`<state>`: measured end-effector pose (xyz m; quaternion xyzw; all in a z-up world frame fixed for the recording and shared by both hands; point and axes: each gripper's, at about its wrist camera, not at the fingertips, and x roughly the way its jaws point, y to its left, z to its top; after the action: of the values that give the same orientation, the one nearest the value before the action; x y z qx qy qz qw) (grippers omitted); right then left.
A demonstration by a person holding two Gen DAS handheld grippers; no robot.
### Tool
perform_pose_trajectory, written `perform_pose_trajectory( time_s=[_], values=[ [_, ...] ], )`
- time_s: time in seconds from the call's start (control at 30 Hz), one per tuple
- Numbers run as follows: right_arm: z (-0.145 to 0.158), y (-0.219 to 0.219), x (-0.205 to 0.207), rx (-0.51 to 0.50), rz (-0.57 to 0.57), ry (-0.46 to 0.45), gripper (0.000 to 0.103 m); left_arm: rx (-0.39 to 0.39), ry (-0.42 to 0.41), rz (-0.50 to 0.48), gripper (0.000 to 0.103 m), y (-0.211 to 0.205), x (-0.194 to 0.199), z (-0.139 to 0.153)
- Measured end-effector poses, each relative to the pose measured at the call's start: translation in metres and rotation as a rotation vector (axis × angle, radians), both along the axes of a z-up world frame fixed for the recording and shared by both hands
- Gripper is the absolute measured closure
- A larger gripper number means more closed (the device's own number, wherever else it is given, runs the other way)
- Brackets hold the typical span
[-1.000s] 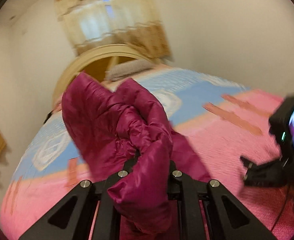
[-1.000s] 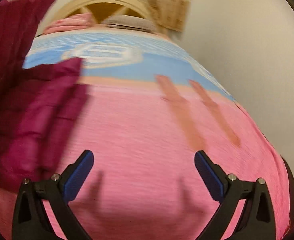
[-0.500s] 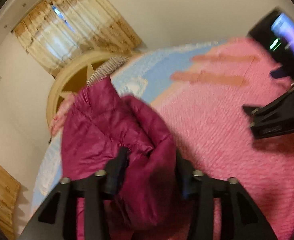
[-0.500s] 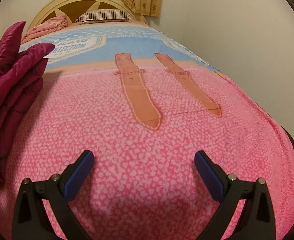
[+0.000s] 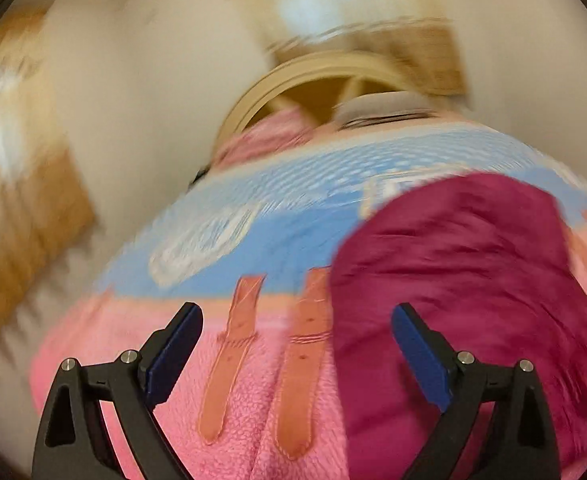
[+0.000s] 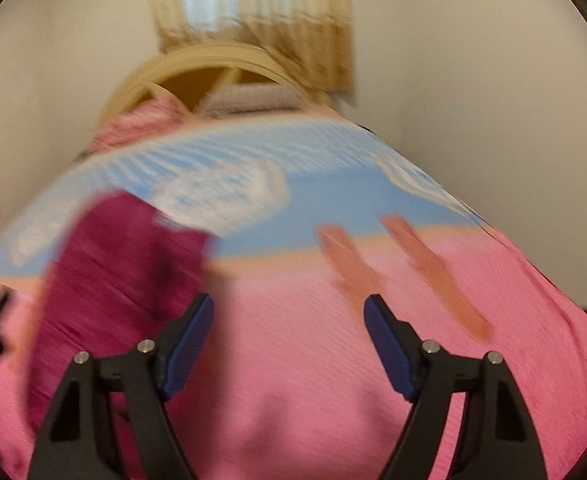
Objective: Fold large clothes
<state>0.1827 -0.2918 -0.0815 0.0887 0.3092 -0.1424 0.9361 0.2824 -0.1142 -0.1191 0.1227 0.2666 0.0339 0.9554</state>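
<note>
A magenta quilted jacket [image 5: 465,280] lies bunched on the pink and blue bedspread [image 5: 253,400], to the right in the left wrist view. It also shows at the left in the right wrist view [image 6: 113,280]. My left gripper [image 5: 297,352] is open and empty, its right finger over the jacket's left edge. My right gripper [image 6: 289,344] is open and empty above bare pink bedspread [image 6: 293,400], to the right of the jacket. Both views are blurred.
Two orange strap patterns [image 5: 269,360] run across the bedspread. A cream headboard [image 5: 325,80], a grey pillow [image 5: 385,108] and a pink pillow [image 5: 269,136] stand at the far end. A curtained window [image 6: 253,12] is behind. Walls flank the bed.
My left gripper has opened and let go of the jacket, which now lies on the bed. Both grippers have swung, and the right gripper's jaws stand a little closer together.
</note>
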Motion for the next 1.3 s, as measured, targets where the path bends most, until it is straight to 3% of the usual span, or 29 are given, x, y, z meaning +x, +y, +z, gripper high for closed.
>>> perform_pose_trajectory(
  time_s=[0.1, 0.17, 0.3, 0.37, 0.57, 0.8, 1.3],
  values=[
    [0.030, 0.041, 0.036, 0.039, 0.084, -0.040, 0.023, -0.094, 0.036, 0.053, 0.007, 0.016, 0.026, -0.001],
    [0.035, 0.063, 0.064, 0.062, 0.128, -0.032, 0.031, -0.123, 0.060, 0.058, 0.007, 0.016, 0.035, -0.006],
    [0.006, 0.074, 0.095, 0.057, 0.107, -0.004, 0.035, -0.168, 0.080, 0.056, 0.007, 0.003, 0.046, -0.015],
    [-0.029, 0.066, 0.104, 0.093, 0.091, 0.063, 0.035, -0.139, 0.082, 0.038, 0.007, -0.010, 0.054, -0.023],
    [-0.077, 0.048, 0.089, 0.141, 0.062, 0.097, 0.037, -0.078, 0.115, 0.043, 0.007, -0.025, 0.076, -0.053],
    [-0.088, 0.052, 0.093, 0.140, 0.070, 0.110, 0.037, -0.083, 0.154, 0.047, 0.006, -0.027, 0.086, -0.080],
    [-0.115, 0.048, 0.092, 0.183, 0.062, 0.132, 0.036, -0.148, 0.201, 0.037, 0.002, -0.021, 0.092, -0.099]
  ],
)
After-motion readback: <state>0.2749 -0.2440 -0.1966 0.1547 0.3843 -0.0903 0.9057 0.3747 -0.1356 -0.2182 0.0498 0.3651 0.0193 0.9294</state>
